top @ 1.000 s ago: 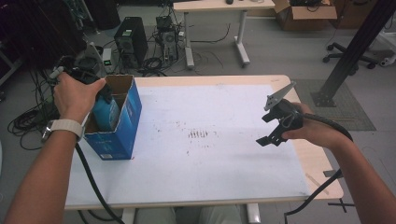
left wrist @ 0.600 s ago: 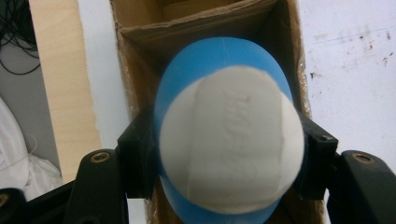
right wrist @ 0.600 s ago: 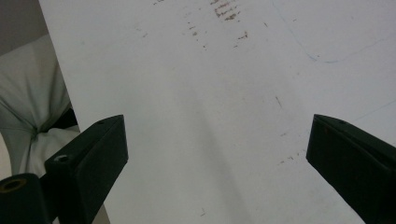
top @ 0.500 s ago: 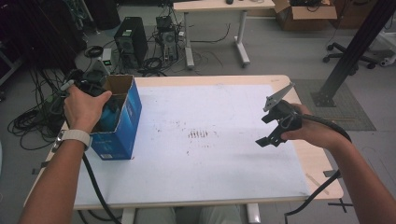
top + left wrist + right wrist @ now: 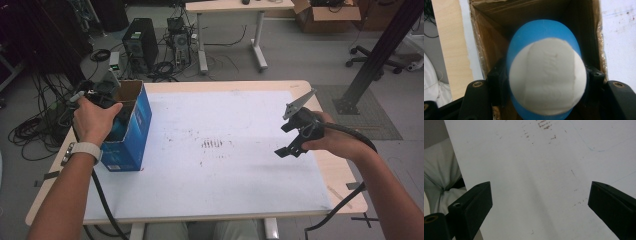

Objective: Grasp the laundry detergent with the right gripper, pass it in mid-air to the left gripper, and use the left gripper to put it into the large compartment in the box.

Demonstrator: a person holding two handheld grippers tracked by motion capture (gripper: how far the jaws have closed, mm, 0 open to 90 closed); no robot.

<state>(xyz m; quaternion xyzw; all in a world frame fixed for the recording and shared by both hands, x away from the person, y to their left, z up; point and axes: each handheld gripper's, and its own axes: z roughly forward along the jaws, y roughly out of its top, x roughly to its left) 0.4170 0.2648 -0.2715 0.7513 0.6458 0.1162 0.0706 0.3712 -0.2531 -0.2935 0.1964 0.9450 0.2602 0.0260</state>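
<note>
A blue and white ball [image 5: 546, 72] is pinched between the black fingers of the left gripper [image 5: 102, 95], which is held over the open top of a blue cardboard box [image 5: 131, 131]. In the left gripper view the ball is seen against the brown inside walls of the box, with a finger [image 5: 496, 83] pressed to each of its sides. The box stands upright at the far left of the counter [image 5: 220, 200], near its left edge, and the left hand [image 5: 95, 120] is wrapped around the gripper just beside the box's opening. A white band is worn on the left wrist [image 5: 82, 150].

The right gripper [image 5: 295, 132] is held in the right hand [image 5: 332, 142] above the right part of the counter, well apart from the box. Its fingers [image 5: 472, 205] are spread wide with nothing between them, and only the white, lightly scuffed counter surface is seen past them. A black cable [image 5: 350, 200] is trailed from this gripper over the near right edge of the counter. A patch of dark marks [image 5: 212, 144] is seen near the middle of the counter.
</note>
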